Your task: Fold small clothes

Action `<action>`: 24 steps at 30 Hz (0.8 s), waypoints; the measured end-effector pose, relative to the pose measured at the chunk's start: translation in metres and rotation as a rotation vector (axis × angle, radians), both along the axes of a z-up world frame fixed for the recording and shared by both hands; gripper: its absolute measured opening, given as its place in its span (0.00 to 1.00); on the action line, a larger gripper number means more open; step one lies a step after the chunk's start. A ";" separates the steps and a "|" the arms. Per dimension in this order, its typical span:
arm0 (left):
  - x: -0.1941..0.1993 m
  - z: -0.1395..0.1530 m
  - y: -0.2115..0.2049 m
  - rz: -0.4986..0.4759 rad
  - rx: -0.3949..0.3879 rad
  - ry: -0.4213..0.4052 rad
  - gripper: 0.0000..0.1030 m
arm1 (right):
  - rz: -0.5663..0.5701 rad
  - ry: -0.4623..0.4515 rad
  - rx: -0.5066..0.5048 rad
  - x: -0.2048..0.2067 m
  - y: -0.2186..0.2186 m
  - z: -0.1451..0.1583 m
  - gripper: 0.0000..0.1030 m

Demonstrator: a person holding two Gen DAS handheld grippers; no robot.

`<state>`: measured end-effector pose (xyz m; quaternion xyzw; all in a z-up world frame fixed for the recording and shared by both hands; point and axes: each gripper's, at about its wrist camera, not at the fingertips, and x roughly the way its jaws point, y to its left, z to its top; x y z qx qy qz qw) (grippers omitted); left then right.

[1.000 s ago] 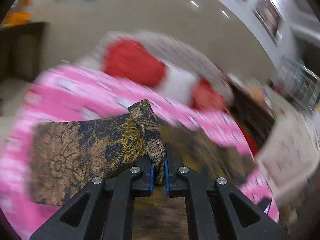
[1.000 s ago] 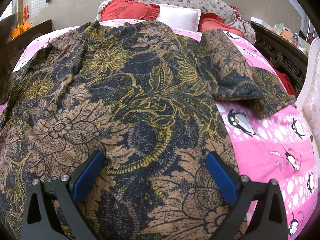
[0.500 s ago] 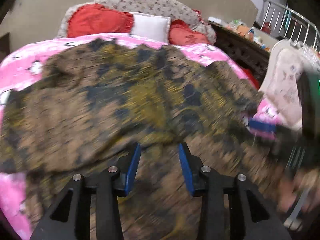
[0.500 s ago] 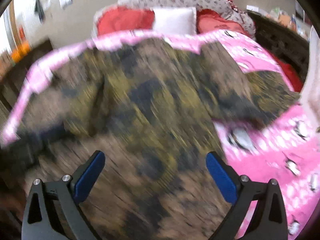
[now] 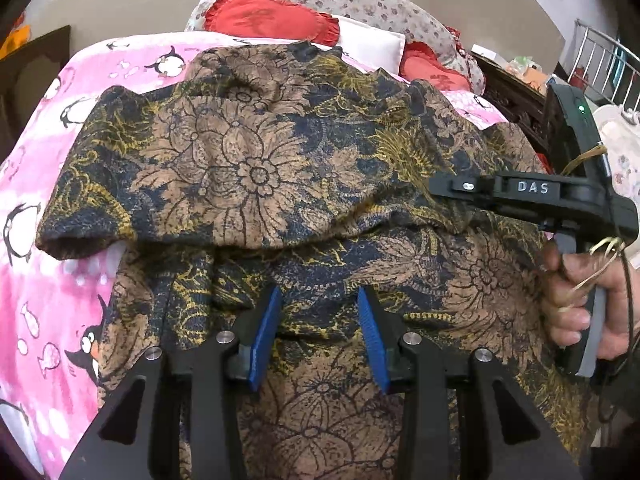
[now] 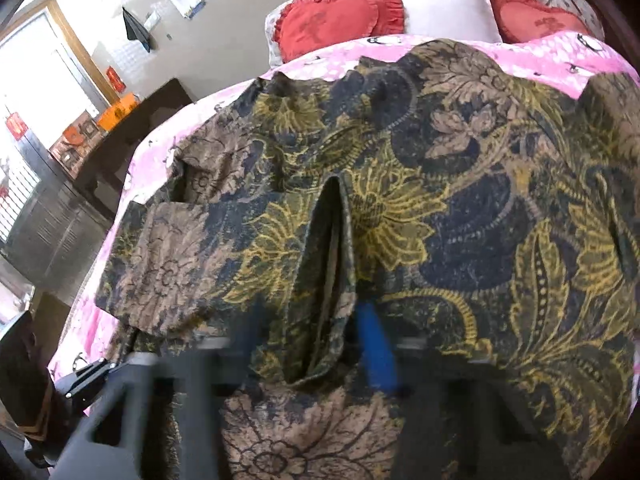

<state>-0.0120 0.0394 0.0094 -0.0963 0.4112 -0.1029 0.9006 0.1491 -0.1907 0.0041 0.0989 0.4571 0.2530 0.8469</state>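
A brown, navy and gold floral shirt [image 5: 256,168] lies spread on the pink penguin bedspread [image 5: 36,184]. Its left sleeve is folded in over the body. My left gripper [image 5: 316,316] is open and empty, low over the shirt's near part. My right gripper [image 6: 320,344] is blurred; a raised fold of the shirt [image 6: 328,264] stands between its fingers [image 6: 374,344], which look closed in on it. The right gripper's body [image 5: 532,196] also shows in the left wrist view, reaching in from the right over the shirt.
Red heart cushions [image 5: 272,20] and a white pillow [image 5: 372,44] lie at the head of the bed. A dark wooden cabinet [image 6: 80,184] stands left of the bed. A dark carved bed frame [image 5: 508,92] and metal rack [image 5: 600,64] are on the right.
My left gripper let go of the sleeve, now folded over the body, and opened. My right gripper went from wide open to closing on a pinched fold of the shirt.
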 end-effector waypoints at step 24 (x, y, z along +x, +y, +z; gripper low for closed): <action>-0.007 0.065 0.009 0.139 0.057 -0.193 0.19 | -0.188 -0.043 -0.236 -0.027 -0.142 0.047 0.20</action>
